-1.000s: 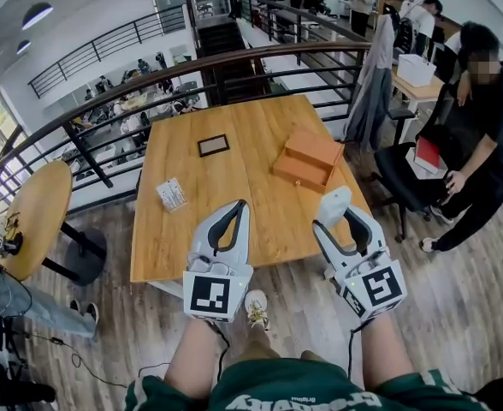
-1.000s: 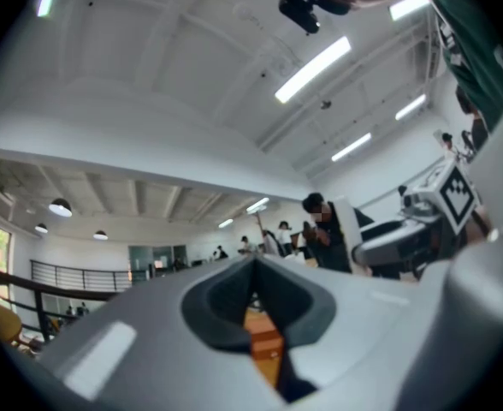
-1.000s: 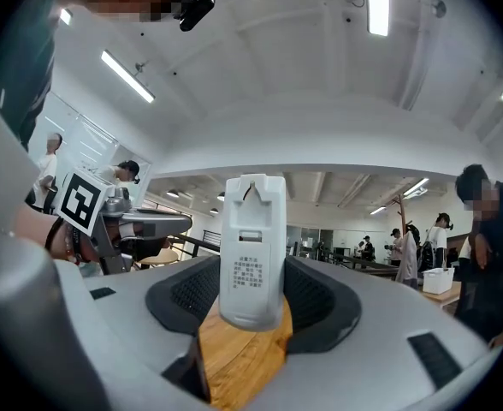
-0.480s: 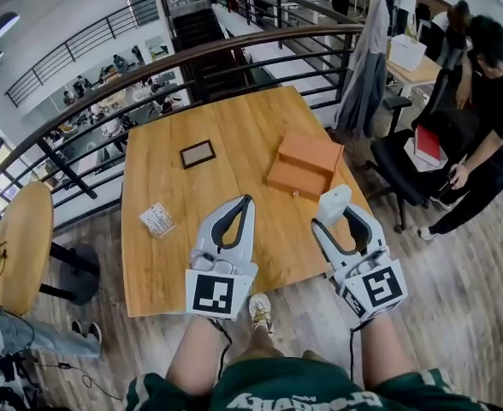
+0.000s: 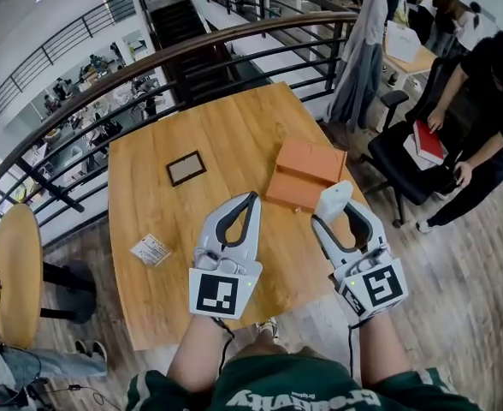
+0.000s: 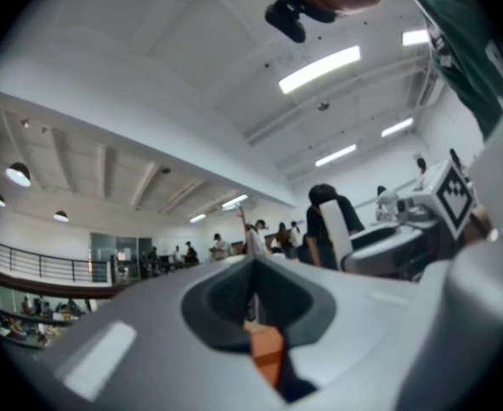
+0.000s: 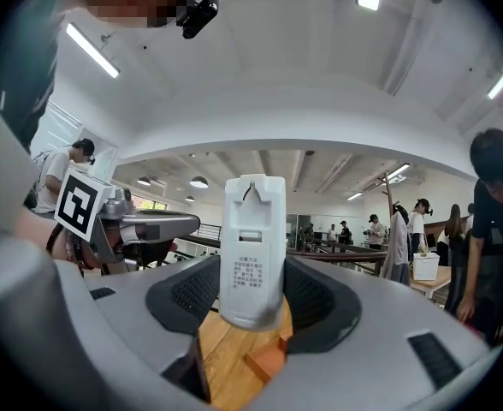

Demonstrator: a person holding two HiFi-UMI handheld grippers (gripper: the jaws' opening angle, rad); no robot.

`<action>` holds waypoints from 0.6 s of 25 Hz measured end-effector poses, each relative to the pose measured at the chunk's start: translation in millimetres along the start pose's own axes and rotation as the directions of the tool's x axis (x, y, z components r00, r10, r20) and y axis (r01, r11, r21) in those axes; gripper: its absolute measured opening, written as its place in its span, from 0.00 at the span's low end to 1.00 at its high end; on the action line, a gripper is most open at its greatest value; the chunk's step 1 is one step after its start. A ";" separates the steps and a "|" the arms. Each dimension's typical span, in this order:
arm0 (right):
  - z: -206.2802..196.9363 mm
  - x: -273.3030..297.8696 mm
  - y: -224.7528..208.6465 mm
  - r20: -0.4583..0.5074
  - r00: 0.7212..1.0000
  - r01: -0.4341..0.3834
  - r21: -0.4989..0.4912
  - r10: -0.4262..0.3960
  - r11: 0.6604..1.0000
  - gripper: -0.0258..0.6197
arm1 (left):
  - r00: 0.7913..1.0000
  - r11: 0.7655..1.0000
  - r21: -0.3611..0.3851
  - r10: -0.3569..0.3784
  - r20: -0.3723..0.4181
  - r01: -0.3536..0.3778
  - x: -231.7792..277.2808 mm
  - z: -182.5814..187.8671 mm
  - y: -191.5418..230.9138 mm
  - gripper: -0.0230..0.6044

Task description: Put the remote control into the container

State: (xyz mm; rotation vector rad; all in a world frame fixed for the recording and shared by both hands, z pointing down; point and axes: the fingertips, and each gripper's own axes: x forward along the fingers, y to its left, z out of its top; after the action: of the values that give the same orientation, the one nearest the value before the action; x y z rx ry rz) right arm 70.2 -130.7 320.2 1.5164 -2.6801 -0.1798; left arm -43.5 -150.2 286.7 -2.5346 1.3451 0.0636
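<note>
An orange box-shaped container point(image 5: 307, 174) lies on the right part of the wooden table point(image 5: 192, 221). My right gripper point(image 5: 338, 218) is shut on a white remote control point(image 5: 331, 199), which stands upright between its jaws just in front of the container's near edge. In the right gripper view the remote control point(image 7: 253, 251) shows its back, with the container point(image 7: 269, 362) low behind it. My left gripper point(image 5: 250, 199) hovers over the table left of the container, shut and holding nothing. Past its jaws in the left gripper view shows a slice of the orange container point(image 6: 267, 349).
A small black frame point(image 5: 186, 168) and a printed card pack point(image 5: 151, 250) lie on the table's left half. A curved railing point(image 5: 192, 54) runs behind the table. To the right are an office chair point(image 5: 405, 174), a hanging coat point(image 5: 363, 54) and a person point(image 5: 491, 101).
Both grippers have moved forward over the table toward the orange container, the remote still held in the right one. The table now lies closer beneath them.
</note>
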 end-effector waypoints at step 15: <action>-0.4 90.8 -13.3 -0.034 0.998 0.045 0.007 -0.045 0.999 0.42 | 0.999 0.997 -0.052 -0.053 0.010 0.053 56.2 -25.1 73.1 0.04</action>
State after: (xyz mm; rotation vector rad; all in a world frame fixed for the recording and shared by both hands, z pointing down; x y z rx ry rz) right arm 34.7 -215.3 318.1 1.5685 -2.6254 -0.1442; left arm -73.6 -240.9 285.8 -2.6086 1.2882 0.0994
